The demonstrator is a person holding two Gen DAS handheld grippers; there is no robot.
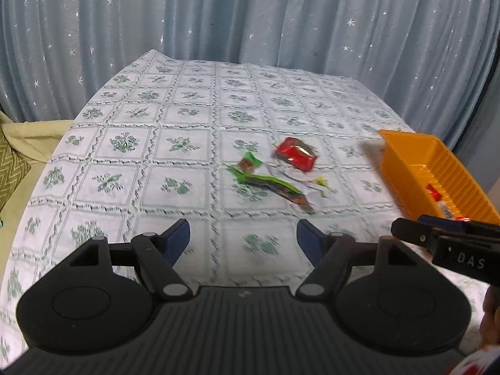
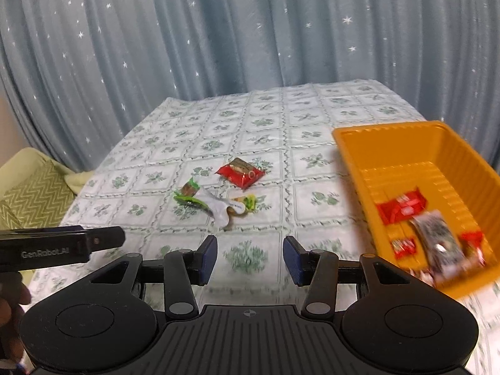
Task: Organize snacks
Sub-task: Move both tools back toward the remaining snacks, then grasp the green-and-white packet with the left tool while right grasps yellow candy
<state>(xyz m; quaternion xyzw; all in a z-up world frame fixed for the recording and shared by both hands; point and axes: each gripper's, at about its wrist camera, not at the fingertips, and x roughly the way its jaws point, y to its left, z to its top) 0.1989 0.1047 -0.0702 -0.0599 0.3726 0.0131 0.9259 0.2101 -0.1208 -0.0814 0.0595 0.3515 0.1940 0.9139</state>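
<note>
A red snack packet [image 1: 296, 154] [image 2: 241, 172] lies on the patterned tablecloth [image 1: 175, 168] [image 2: 275, 125]. Just in front of it sits a small heap of green and white wrappers [image 1: 272, 184] [image 2: 215, 203]. An orange bin [image 1: 428, 172] [image 2: 415, 172] stands at the right and holds several red and dark packets [image 2: 428, 228]. My left gripper [image 1: 243, 239] hovers open over bare cloth short of the heap, nothing between its blue pads. My right gripper [image 2: 250, 257] is open too and holds nothing, with the bin to its right.
Blue starred curtains [image 1: 250, 15] [image 2: 218, 31] hang behind the table. A pale green cushion and cloth [image 1: 12, 156] [image 2: 34, 187] lie past the table's left edge. Each view shows the other gripper's body at its side [image 1: 453, 247] [image 2: 59, 245].
</note>
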